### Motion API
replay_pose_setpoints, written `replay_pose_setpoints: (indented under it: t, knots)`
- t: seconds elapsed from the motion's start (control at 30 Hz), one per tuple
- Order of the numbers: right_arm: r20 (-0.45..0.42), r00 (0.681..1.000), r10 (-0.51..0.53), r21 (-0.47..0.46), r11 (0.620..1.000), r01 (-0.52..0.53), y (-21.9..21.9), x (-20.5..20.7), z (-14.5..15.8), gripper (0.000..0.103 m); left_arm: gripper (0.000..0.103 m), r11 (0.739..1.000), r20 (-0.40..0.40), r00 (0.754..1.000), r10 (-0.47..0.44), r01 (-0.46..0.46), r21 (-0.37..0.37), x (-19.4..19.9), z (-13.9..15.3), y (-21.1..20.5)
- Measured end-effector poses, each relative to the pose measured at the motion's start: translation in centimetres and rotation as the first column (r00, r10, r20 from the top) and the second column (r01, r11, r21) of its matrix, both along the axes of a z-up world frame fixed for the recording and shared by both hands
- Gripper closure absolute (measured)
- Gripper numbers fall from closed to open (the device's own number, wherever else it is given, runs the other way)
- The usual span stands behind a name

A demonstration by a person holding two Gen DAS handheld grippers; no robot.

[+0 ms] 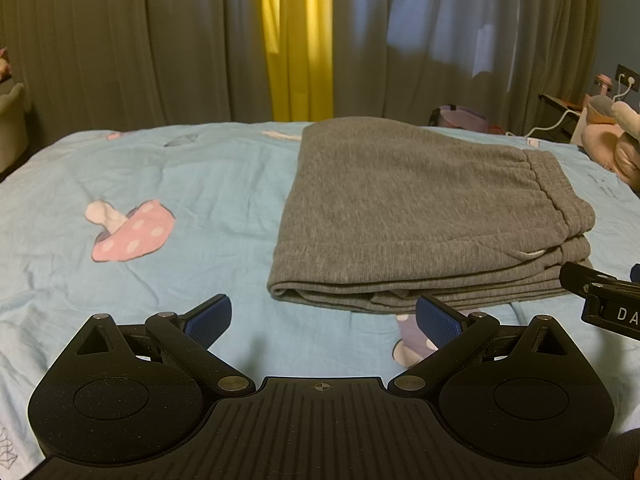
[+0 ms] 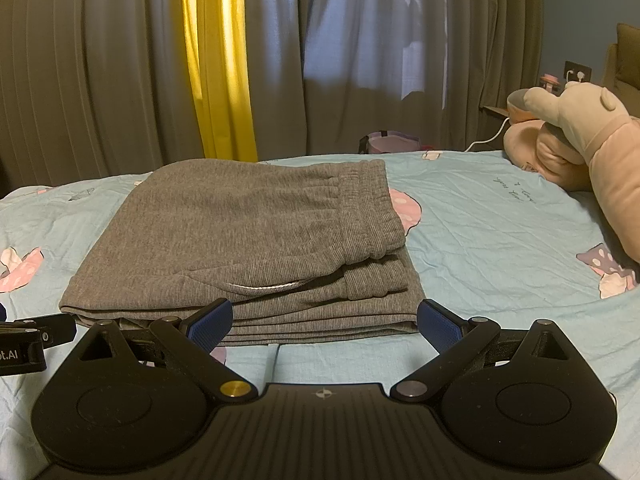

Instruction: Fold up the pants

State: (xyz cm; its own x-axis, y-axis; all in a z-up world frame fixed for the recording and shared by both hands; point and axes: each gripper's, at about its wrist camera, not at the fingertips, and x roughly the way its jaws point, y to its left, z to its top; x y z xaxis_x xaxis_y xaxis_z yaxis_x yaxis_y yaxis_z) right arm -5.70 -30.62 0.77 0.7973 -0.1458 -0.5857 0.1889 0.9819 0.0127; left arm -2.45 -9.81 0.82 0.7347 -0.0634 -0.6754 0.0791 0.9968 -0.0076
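Observation:
Grey sweatpants point(image 1: 400, 204) lie folded into a thick stack on the light blue bedsheet point(image 1: 192, 184), waistband on the right side. My left gripper point(image 1: 324, 320) is open and empty, just in front of the stack's near left edge. My right gripper point(image 2: 325, 322) is open and empty, just in front of the near edge of the pants point(image 2: 240, 232). Part of the right gripper point(image 1: 600, 300) shows at the right edge of the left wrist view; part of the left gripper point(image 2: 32, 340) shows at the left edge of the right wrist view.
A pink plush toy point(image 2: 580, 148) lies on the bed at the right. Grey and yellow curtains point(image 2: 220, 60) hang behind the bed. A bedside shelf with a cable and wall socket point(image 1: 568, 112) stands at the far right. The sheet has mushroom prints point(image 1: 132, 232).

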Motion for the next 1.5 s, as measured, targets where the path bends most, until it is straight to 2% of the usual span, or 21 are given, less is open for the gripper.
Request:
replay_pose_setpoints:
  t: [1.5]
  knots:
    - [-0.019, 1.0, -0.005, -0.003, 1.0, 0.005, -0.07, 0.28, -0.27, 0.004, 0.001, 1.0, -0.009, 1.0, -0.003, 0.003, 0.0, 0.13, -0.04, 0.03]
